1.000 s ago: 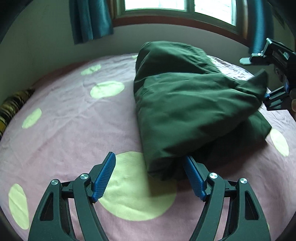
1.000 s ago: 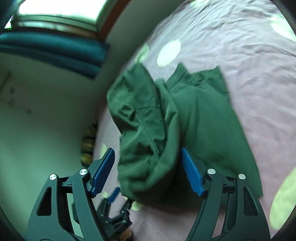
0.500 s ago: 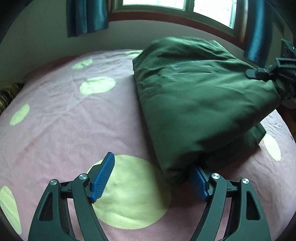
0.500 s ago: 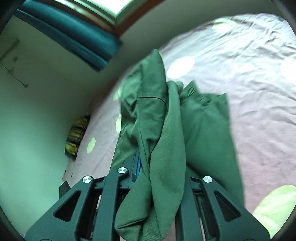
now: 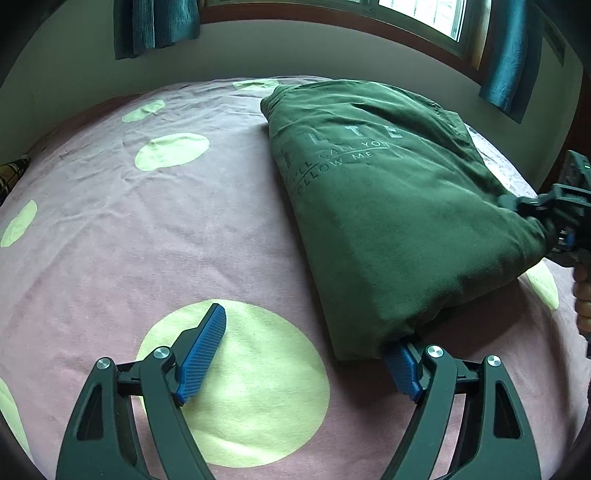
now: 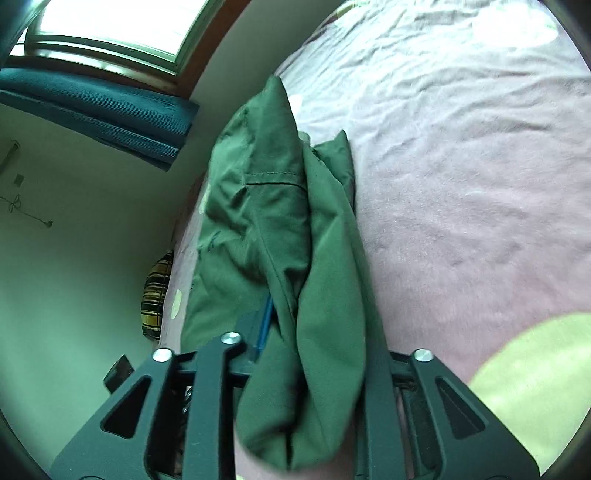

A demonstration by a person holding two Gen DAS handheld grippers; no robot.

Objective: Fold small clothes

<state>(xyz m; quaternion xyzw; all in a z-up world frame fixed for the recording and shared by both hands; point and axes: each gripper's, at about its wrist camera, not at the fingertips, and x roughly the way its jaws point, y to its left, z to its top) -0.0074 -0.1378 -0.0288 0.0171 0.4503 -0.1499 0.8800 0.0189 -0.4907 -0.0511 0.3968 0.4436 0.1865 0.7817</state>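
Observation:
A dark green T-shirt [image 5: 388, 206] with pale lettering lies folded over on the bed, stretched towards the right. My left gripper [image 5: 303, 354] stands open and its jaws are still opening. Its left pad [image 5: 203, 347] rests on the sheet, while the shirt's near corner drapes over its right pad [image 5: 404, 367]; nothing is pinched. My right gripper [image 5: 554, 221] holds the shirt's right corner, a person's fingers below it. In the right wrist view a bunched fold of the T-shirt [image 6: 325, 295] sits between the jaws of the right gripper [image 6: 314, 332], which are easing apart, with the cloth still held.
The pink bedsheet [image 5: 184, 240] with pale green dots covers the bed. A window [image 5: 424, 14] and teal curtains [image 5: 155, 26] stand beyond the far edge. A striped pillow [image 6: 157, 295] lies against the wall at the bed's side.
The right gripper went from open to closed on the shirt's edge and drew it out to the right, so the lettering now shows. The left gripper stayed wide, the shirt corner over its right pad.

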